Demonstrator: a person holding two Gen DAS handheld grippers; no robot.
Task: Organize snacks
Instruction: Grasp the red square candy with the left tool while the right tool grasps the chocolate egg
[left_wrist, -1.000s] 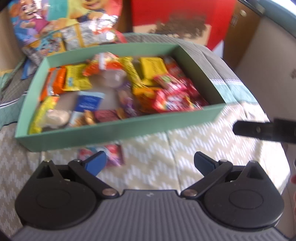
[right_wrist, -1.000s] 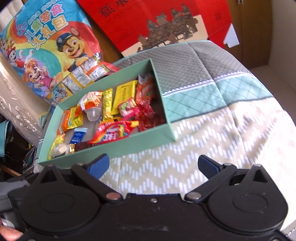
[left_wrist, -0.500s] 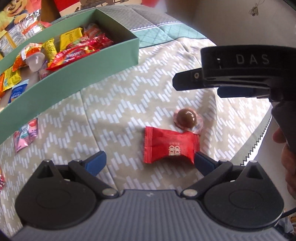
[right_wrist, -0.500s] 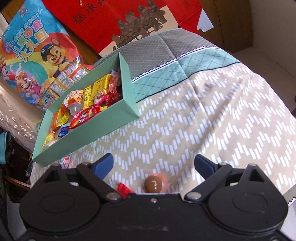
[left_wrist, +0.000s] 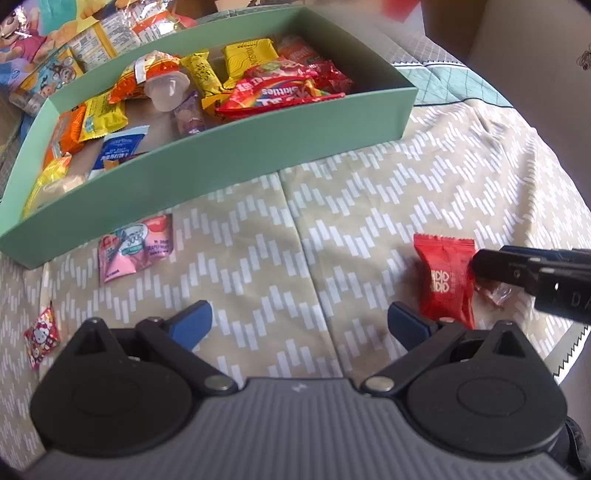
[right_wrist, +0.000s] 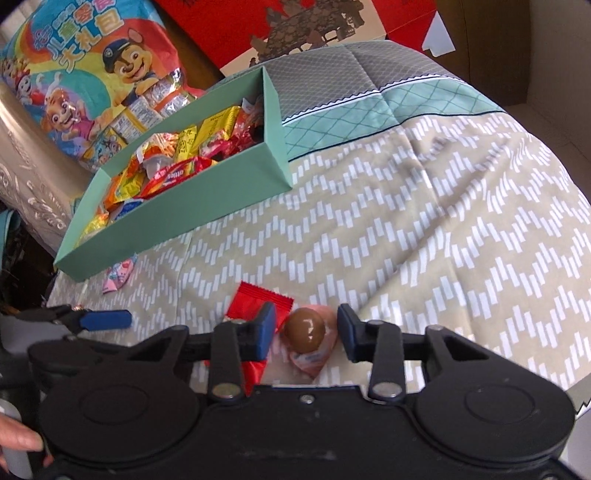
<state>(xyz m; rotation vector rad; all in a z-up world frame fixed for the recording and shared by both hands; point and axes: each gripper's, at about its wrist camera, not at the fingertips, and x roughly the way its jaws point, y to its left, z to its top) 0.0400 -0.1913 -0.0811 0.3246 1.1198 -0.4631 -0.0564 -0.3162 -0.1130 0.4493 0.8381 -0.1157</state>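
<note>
Closing on the round chocolate ball (right_wrist: 305, 329) lying on the bed between its blue pads, not yet pressing, the right hand-held gripper (right_wrist: 306, 334) should pinch the firm dome, light but crushable in its slippery crinkly wrapper, while the left hand-held gripper (left_wrist: 299, 321) hangs spread.

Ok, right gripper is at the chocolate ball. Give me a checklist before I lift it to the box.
1. Chocolate ball between the right gripper fingers: ok, centred.
2. Grip complete: not ok, fingers closing, gaps on both sides.
3. Red packet clear of the grip: cannot tell, it lies under the left finger.
4. Left gripper out of the way: ok, open, holding nothing.
5. Green box has room: ok, bare floor shows between the snacks.
6. Path to the box: ok, only bare bedspread.
</note>
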